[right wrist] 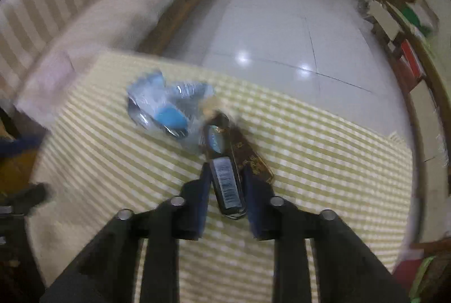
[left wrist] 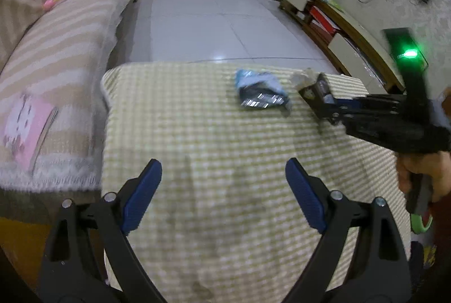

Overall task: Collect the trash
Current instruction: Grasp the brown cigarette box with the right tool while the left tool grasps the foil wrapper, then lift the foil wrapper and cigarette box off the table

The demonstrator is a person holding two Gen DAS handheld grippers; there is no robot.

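Note:
A crumpled blue and silver wrapper [left wrist: 260, 93] lies on the green-checked tablecloth [left wrist: 197, 134] near the far edge; it also shows in the right wrist view [right wrist: 163, 108]. My right gripper [right wrist: 225, 176] is shut on a dark box with a barcode [right wrist: 227, 184], just right of the wrapper; it is seen from the side in the left wrist view [left wrist: 324, 100]. A clear crumpled bit of plastic [left wrist: 301, 77] lies behind the box. My left gripper [left wrist: 222, 179] is open and empty above the near middle of the cloth.
A striped beige sofa [left wrist: 56, 55] stands left of the table. White tiled floor [left wrist: 214, 21] stretches beyond the far edge. A low TV cabinet [left wrist: 338, 18] with boxes runs along the right wall.

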